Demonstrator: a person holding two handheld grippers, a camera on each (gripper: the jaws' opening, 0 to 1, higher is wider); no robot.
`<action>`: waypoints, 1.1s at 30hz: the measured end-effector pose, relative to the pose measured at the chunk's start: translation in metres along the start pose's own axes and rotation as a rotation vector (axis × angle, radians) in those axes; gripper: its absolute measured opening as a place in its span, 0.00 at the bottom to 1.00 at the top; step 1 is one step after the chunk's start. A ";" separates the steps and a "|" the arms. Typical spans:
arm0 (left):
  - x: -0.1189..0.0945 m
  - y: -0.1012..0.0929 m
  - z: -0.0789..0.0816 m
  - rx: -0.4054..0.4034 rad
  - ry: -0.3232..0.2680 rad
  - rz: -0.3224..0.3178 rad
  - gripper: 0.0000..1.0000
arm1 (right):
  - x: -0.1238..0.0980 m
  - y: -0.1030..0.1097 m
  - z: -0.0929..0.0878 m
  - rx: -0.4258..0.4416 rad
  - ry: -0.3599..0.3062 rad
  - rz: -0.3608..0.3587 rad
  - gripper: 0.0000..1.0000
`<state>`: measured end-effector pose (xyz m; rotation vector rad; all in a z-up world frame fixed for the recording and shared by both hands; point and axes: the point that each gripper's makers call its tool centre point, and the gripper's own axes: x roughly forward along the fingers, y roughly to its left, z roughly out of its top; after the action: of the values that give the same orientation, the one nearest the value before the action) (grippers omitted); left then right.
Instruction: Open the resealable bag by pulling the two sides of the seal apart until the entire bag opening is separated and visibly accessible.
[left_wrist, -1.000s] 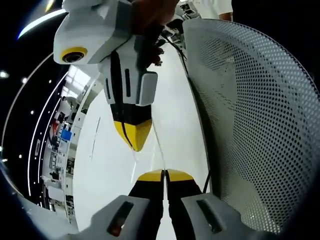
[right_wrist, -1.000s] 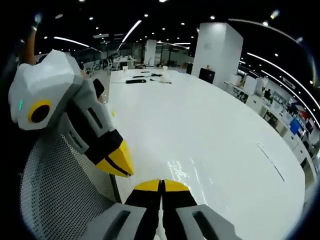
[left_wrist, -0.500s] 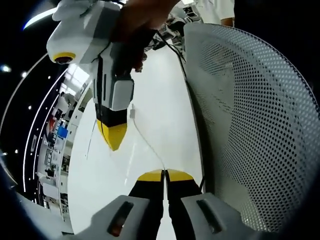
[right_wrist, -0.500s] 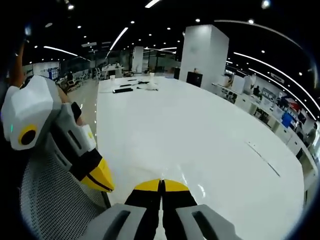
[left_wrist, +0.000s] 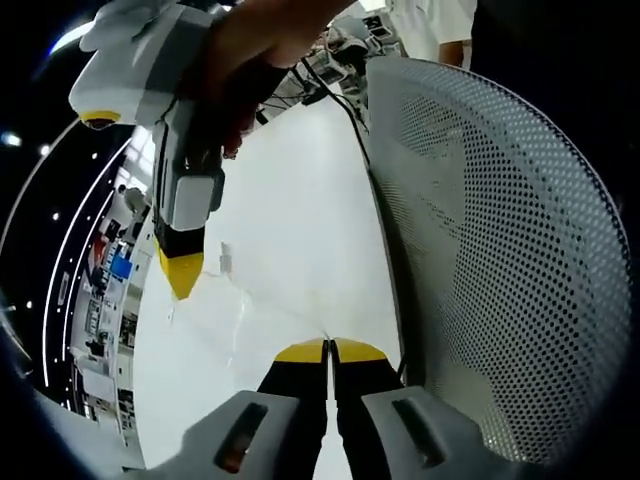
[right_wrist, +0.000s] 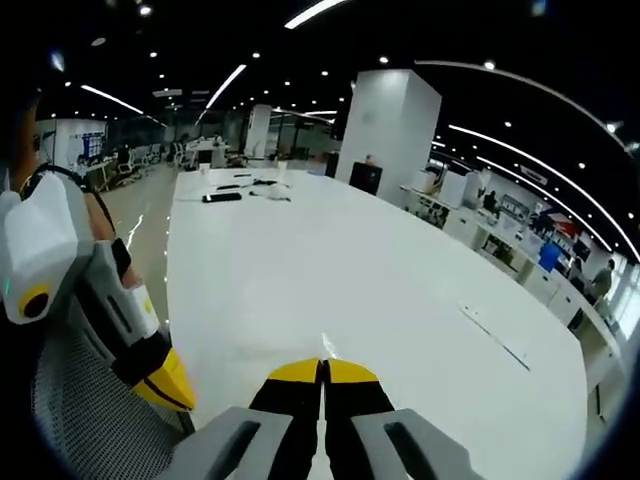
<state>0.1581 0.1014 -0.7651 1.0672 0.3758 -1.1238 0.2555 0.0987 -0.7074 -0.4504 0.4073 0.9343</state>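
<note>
the left gripper (left_wrist: 328, 347) has its yellow-tipped fingers pressed together, pinching one edge of a clear bag (left_wrist: 255, 305) that is hard to make out against the white counter (left_wrist: 300, 220). in the left gripper view the right gripper (left_wrist: 181, 275) comes in from the upper left, held by a hand (left_wrist: 265, 45), its fingers closed on the other side of the bag's mouth, so the thin film stretches between the two tips above the counter. a white mesh chair back (left_wrist: 490, 260) stands just beside the counter edge. in the right gripper view the right gripper's tips are shut on a sliver of the bag (right_wrist: 330, 347), and the left gripper (right_wrist: 165, 385) sits low at the left over the chair (right_wrist: 85, 425). far down the counter (right_wrist: 330, 260) lie some small dark things (right_wrist: 222, 196), too small to tell.
</note>
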 end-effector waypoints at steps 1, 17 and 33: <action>0.000 0.002 0.001 -0.003 -0.001 0.003 0.00 | -0.001 -0.002 0.001 -0.002 -0.002 -0.005 0.00; -0.004 0.041 0.001 -0.026 -0.005 0.099 0.00 | -0.011 -0.023 0.044 -0.071 -0.093 -0.086 0.00; 0.014 0.030 -0.023 -0.167 -0.008 0.044 0.00 | 0.009 -0.005 -0.010 -0.029 -0.003 0.003 0.00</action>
<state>0.1958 0.1143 -0.7709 0.9197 0.4301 -1.0385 0.2632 0.0973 -0.7193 -0.4747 0.3923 0.9452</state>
